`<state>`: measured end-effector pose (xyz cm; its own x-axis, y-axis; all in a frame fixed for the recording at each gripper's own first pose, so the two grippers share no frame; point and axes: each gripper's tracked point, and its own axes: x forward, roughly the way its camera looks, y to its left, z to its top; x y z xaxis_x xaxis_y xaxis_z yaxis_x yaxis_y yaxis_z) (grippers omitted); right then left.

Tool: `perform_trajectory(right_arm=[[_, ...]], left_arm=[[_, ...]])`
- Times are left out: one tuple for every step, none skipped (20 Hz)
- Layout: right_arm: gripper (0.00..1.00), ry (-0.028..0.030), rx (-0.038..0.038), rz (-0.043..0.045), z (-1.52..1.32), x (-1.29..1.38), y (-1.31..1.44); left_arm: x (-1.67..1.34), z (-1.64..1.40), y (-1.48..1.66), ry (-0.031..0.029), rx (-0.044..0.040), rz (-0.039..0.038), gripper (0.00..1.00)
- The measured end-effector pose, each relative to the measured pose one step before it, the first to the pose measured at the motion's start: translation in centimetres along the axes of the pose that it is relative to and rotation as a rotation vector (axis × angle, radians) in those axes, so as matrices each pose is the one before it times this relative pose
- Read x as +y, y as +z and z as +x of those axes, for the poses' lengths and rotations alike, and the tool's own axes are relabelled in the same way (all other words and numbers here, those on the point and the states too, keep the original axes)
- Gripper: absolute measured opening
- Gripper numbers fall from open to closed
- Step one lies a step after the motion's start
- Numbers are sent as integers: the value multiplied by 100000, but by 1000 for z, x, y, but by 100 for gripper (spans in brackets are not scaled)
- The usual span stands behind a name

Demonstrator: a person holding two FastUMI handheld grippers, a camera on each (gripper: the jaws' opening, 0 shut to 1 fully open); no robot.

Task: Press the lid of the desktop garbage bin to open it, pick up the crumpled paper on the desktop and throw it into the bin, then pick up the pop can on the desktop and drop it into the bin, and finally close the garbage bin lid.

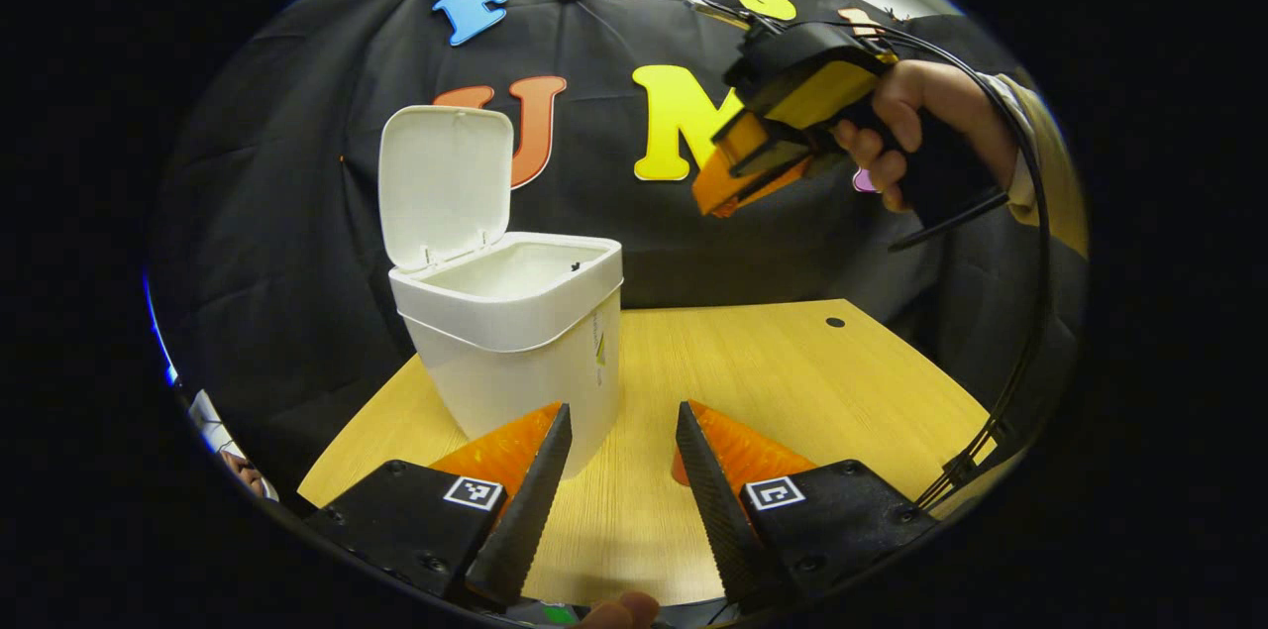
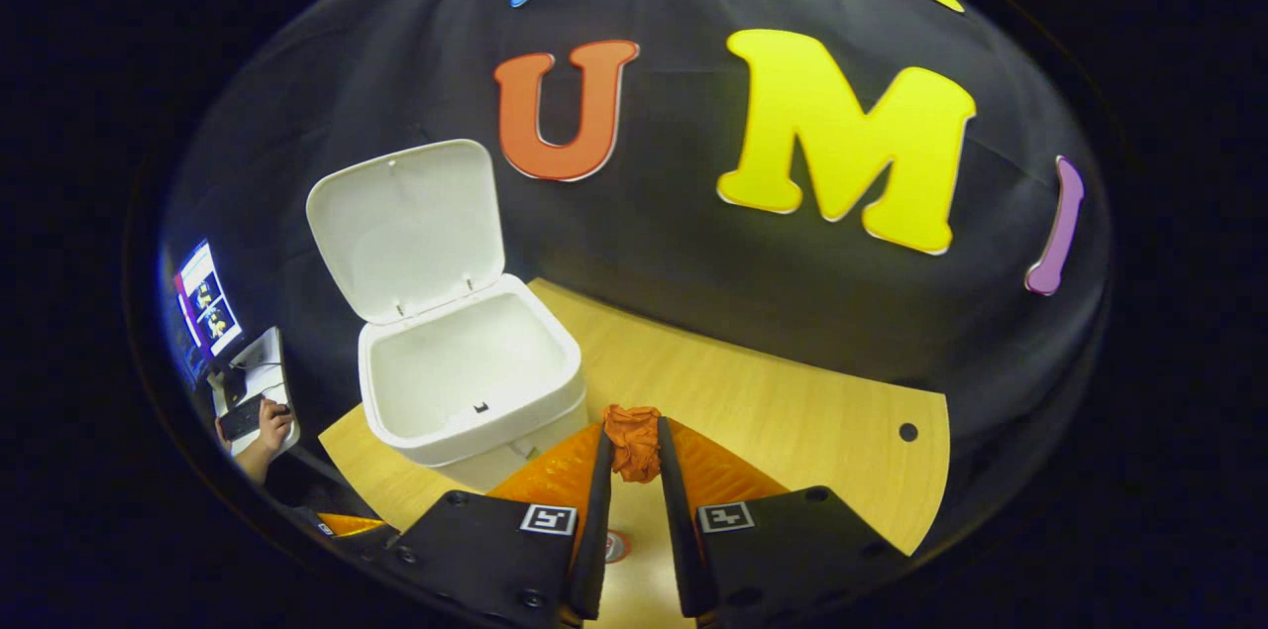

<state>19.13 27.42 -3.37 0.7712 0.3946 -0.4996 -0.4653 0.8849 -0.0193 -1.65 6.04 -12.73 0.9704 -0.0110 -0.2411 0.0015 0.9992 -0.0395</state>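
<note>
The white desktop bin (image 1: 515, 332) stands on the wooden table (image 1: 792, 381) with its lid (image 1: 446, 183) tipped up and back. My left gripper (image 1: 623, 408) is open, low over the table just right of the bin's front corner. My right gripper (image 1: 718, 198) hangs in the air to the right of the bin and higher than it. In the right gripper view the right gripper (image 2: 633, 426) is shut on the crumpled orange paper (image 2: 634, 451), just right of the open bin (image 2: 570, 362) and its lid (image 2: 406, 228). Far below, between the fingers, a small round thing (image 2: 616, 546) may be the pop can's top.
A hand (image 1: 921, 114) and sleeve hold the right gripper, with a black cable looping down the right side. The table (image 2: 773, 411) has a small hole (image 2: 907, 432) near its far right corner. Off the table's left, a person's hand (image 2: 265, 431) rests by a lit screen (image 2: 203, 297).
</note>
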Motion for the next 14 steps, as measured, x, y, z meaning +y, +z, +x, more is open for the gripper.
perform_trajectory(right_arm=[[30,3101,-464,-1444,882,1912,544],[28,2392,-265,-1505,944,1514,362],[28,1990,221,-1729,996,1380,206],[30,1837,376,-1951,816,1284,122],[30,1244,41,-1601,901,989,268],[30,1697,145,-805,702,1122,298],[30,1617,349,-2,682,1057,3],[30,1476,755,124,749,906,-95],[30,1107,903,114,642,739,-88],[30,463,1043,-185,640,548,-220],[28,-197,724,-746,604,312,-169],[28,-528,292,-756,542,185,-15],[30,420,100,-530,348,355,8],[28,-690,378,-427,351,154,-270]], left_arm=[[541,-79,-109,755,315,-429,74],[595,-90,-85,648,297,-428,74],[553,51,-187,1057,437,-382,74],[571,5,-152,1017,209,-611,74],[695,171,179,1268,225,-476,74],[584,48,-111,1308,313,-185,74],[474,-25,-79,1102,343,-57,74],[388,-275,-135,863,33,-71,74],[519,-53,-250,673,101,-97,74],[279,-103,-154,486,201,74,74],[80,-23,-160,143,250,209,74],[-50,-62,-148,-352,388,283,74],[-74,-20,-157,-440,278,497,74],[-37,65,-51,-420,159,635,74]])
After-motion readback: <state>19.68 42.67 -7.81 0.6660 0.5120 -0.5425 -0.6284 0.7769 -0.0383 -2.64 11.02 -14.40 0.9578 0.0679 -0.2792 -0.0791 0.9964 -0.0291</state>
